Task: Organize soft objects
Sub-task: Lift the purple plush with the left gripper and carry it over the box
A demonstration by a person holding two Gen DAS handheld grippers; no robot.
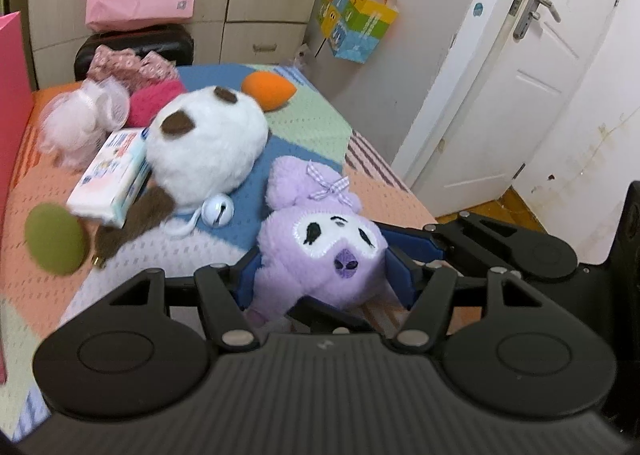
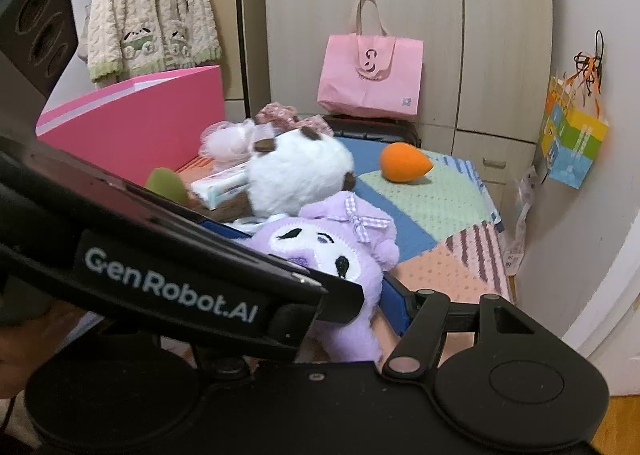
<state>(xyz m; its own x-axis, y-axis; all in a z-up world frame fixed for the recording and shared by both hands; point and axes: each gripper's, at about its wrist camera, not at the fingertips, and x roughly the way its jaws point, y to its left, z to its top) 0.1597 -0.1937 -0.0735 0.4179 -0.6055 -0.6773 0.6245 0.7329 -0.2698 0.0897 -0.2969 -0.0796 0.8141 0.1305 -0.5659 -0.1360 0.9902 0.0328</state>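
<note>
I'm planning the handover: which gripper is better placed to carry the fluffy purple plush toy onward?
Probably left: the left gripper clamps the purple plush toy on both sides. The right gripper's hold is mostly hidden.

Between the blue fingers (image 1: 404,279), the purple plush's (image 1: 320,247) lower body is hidden behind the gripper frame. Beyond the fingers, the pink netted toy (image 1: 80,123) and green round pad (image 1: 54,239) are motion-blurred. The left gripper's body hides the right gripper's left finger in the right wrist view.
</note>
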